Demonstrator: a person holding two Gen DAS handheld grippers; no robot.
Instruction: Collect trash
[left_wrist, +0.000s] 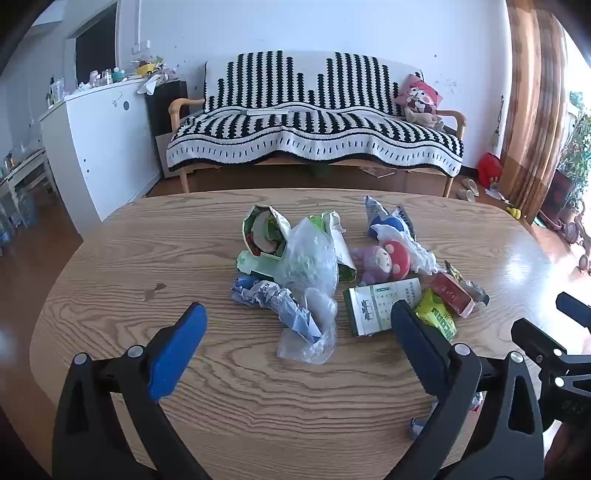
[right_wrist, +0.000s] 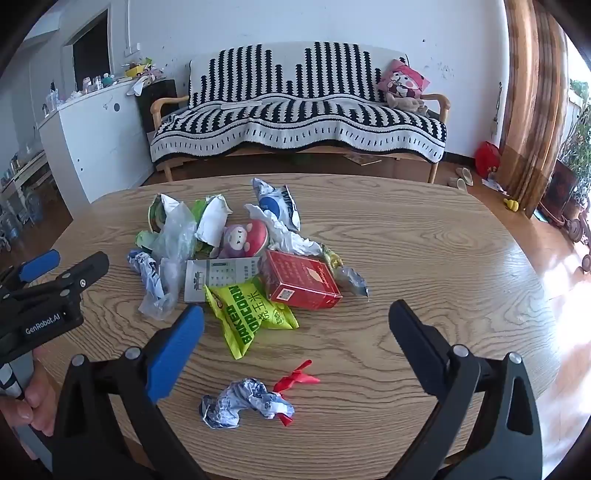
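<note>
Both tools stood wide with nothing between the jaws: the left tool (left_wrist: 297, 325) hung over the near-left side of the trash heap, the right tool (right_wrist: 295, 321) over its near-right side. The heap lay mid-bench on the wooden bench (right_wrist: 424, 258).

Landmark: the red carton (right_wrist: 301, 280).

- Yellow popcorn bag (right_wrist: 247, 314): touching the carton's near-left edge. It looked light, thin and slippery; a pinch across a crimped end would probably hold best.
- Grey printed box (right_wrist: 218, 275): just left of the carton, partly under the bag. It appeared stiff but crushable; take it across the narrow sides.
- Clear plastic bag (right_wrist: 170, 251): well left of the carton. It seemed limp and slick; gather a bunched fold.
- Crumpled blue-white wrapper (right_wrist: 243, 402): near side of the carton, apart from the heap, touching a red ribbon scrap (right_wrist: 295, 376). Light and springy by appearance; grip across the wad.
- Plush toy (right_wrist: 245, 240): just behind the carton. Soft; probably not trash.

The carton itself looked rigid and light; grip across its short faces.
</note>
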